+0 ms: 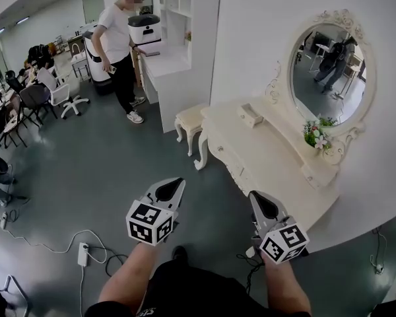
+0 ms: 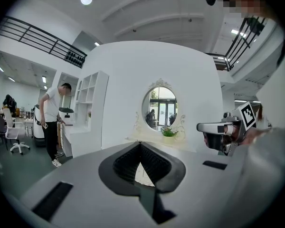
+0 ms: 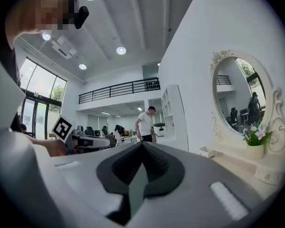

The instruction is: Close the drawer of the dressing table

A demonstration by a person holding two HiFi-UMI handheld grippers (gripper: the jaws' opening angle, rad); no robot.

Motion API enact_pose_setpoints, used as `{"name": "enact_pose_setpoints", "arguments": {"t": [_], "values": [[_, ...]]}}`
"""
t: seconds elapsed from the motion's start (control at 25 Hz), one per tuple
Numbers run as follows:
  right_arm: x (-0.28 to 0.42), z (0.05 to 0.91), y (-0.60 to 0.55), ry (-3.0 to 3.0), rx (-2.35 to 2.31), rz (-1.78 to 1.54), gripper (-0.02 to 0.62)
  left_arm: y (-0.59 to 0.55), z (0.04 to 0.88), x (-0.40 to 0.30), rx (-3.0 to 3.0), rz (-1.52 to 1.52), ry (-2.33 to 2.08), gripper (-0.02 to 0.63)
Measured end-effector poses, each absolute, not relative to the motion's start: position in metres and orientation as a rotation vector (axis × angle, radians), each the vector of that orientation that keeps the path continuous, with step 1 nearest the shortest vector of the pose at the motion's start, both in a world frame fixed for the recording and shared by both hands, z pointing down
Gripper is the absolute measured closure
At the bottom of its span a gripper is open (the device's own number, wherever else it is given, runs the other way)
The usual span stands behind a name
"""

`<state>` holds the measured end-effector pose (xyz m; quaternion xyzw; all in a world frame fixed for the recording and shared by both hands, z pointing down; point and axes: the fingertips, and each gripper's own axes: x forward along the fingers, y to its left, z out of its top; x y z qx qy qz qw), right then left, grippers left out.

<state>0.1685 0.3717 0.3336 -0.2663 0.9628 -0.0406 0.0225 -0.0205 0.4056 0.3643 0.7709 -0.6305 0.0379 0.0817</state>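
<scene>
**Lining up for the push**

I am holding the left gripper (image 1: 178, 182) and right gripper (image 1: 254, 197) pinched shut, empty, short of the dressing table (image 1: 277, 167) at right. I am planning a square push on its drawer (image 1: 232, 166) front.

No words, brand names or numbers can be read anywhere in the views; only black-and-white square markers (image 1: 145, 215), coded patterns rather than legible writing, are seen printed on the faces of the cubes (image 1: 284, 240) carried by the left tool (image 1: 177, 182) and the right tool (image 1: 253, 195).
</scene>
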Motion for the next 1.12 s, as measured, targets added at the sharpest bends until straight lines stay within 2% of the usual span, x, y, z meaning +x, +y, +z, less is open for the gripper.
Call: {"name": "enact_pose_setpoints", "arguments": {"t": [0.52,1.12], "values": [[0.132,0.35,0.288,2.996,-0.873,-0.194,0.585,0.321,0.382,-0.062,2.304,0.111,-1.823,0.6],[0.034,0.35,0.176,2.995,-0.954,-0.256,0.586,0.198,0.376,-0.145,2.367,0.097,-1.727,0.6]]}}
